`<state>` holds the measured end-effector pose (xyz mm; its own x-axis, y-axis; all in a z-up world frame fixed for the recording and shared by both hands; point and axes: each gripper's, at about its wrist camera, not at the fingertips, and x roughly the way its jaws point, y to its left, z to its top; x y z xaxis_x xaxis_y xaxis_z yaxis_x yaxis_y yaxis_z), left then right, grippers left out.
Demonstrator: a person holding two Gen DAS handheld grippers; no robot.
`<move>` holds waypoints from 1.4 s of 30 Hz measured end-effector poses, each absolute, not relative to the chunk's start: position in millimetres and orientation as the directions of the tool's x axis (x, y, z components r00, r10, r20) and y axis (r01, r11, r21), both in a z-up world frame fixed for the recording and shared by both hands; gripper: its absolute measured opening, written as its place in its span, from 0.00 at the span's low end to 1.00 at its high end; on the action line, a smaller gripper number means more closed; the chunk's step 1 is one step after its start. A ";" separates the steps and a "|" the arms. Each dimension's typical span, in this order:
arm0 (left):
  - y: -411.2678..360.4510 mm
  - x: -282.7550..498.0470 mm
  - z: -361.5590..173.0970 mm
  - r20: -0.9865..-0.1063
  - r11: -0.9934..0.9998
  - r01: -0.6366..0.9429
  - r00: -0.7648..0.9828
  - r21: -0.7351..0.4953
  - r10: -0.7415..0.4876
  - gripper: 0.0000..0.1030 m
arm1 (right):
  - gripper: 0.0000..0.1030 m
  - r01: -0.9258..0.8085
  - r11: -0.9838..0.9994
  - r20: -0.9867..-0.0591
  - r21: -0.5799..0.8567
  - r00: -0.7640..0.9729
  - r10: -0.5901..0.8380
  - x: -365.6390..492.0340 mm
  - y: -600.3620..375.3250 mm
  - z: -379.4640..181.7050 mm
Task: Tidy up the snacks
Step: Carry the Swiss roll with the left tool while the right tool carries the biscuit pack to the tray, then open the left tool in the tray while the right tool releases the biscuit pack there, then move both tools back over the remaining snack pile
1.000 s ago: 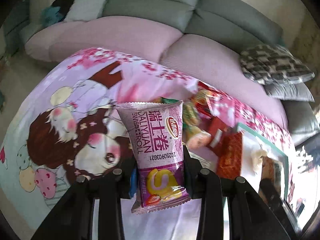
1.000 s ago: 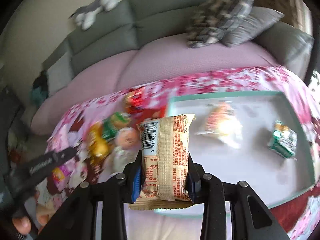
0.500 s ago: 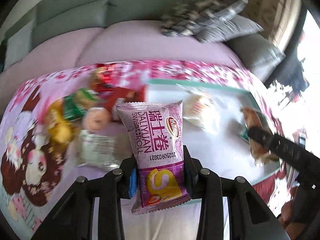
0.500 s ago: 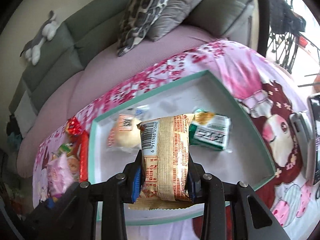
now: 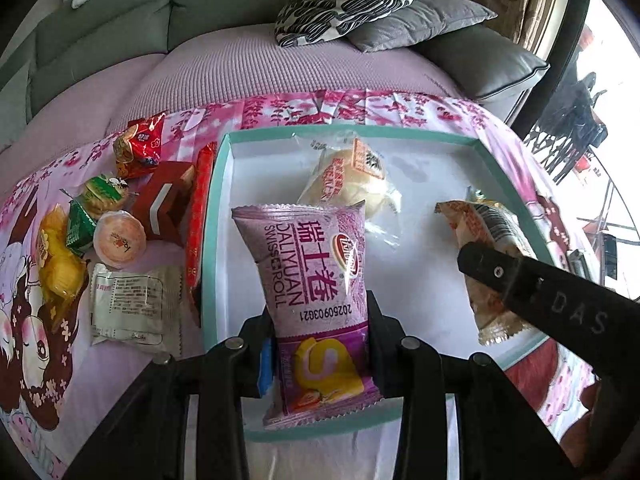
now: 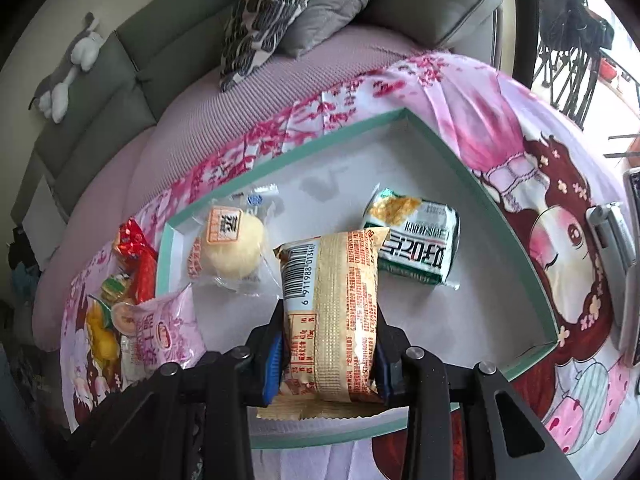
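The left gripper [image 5: 320, 344] is clenched on a purple Swiss roll packet [image 5: 316, 280], gripped across its lower half so the pack stands up toward the camera's centre, poised above the near-left part of the teal-rimmed tray [image 5: 210, 216]. The right gripper [image 6: 328, 354] grasps a tan cake packet [image 6: 332, 316] the same way, barcode side up, held over the tray's lower middle. Gripping low across the width probably leaves most of each pack free to be laid flat on the white floor.

Already in the tray lie a round bun in clear wrap [image 6: 234, 252] at centre-left and a green-and-white snack pack [image 6: 416, 248] just right of centre, well apart — so the open floor between and in front of them looks like the intended landing spot. Loose snacks wait on the pink cartoon cloth [image 5: 48, 344] at the left of the left wrist view: a red pouch [image 5: 138, 148], a jelly cup [image 5: 119, 240], a white sachet [image 5: 128, 304].

Compared with a second ago, both cameras have swung from the couch and the snack pile to face the tray squarely, and the motion blur has gone — both packs remain held as before.
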<state>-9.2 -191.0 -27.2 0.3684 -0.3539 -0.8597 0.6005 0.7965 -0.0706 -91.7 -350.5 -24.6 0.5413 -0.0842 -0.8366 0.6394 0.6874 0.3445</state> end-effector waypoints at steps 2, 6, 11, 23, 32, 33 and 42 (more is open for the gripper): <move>-192.5 -6.3 -32.4 -0.866 0.800 0.597 0.367 -0.060 -0.339 0.38 | 0.38 0.643 0.683 -0.843 0.345 0.533 -0.076 -91.3 -350.9 -28.7; -192.7 -4.8 -37.2 -0.873 0.803 0.594 0.361 -0.056 -0.328 0.40 | 0.39 0.650 0.679 -0.851 0.342 0.521 -0.071 -90.8 -351.6 -33.2; -192.3 -7.4 -31.3 -0.865 0.795 0.603 0.364 -0.065 -0.346 0.69 | 0.47 0.664 0.665 -0.859 0.342 0.508 -0.065 -91.6 -353.5 -36.7; -180.4 -8.4 -10.2 -0.850 0.814 0.577 0.396 -0.064 -0.348 0.80 | 0.78 0.637 0.679 -0.823 0.365 0.562 -0.084 -95.1 -351.5 -17.3; -139.3 14.4 7.0 -0.829 0.902 0.420 0.467 -0.098 -0.308 0.85 | 1.00 0.606 0.703 -0.801 0.372 0.592 -0.087 -91.1 -346.6 -12.5; -130.3 19.6 8.6 -0.825 0.914 0.390 0.477 -0.109 -0.302 0.86 | 1.00 0.602 0.706 -0.797 0.372 0.597 -0.089 -90.7 -345.5 -11.5; -47.0 62.1 12.1 -0.822 0.971 0.161 0.519 -0.175 -0.234 0.95 | 1.00 0.544 0.735 -0.779 0.404 0.626 -0.035 -79.8 -329.6 -12.5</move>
